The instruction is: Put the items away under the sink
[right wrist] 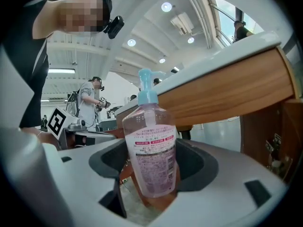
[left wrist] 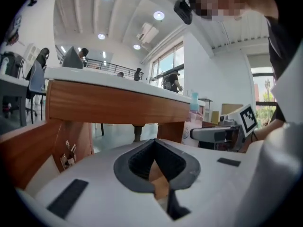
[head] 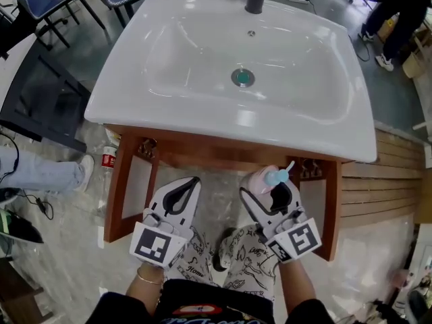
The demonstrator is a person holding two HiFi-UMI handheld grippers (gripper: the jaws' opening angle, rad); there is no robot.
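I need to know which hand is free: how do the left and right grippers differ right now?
The left gripper is empty, while the right gripper grips a pink pump bottle. The left gripper's jaws meet at the tips, and the right gripper's jaws are held apart by the bottle. Both are white with grey pads and are held low in front of the sink.

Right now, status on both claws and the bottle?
Left claw shut, empty. Right claw shut on pink pump bottle. Wooden sink rail just ahead, above the bottle.
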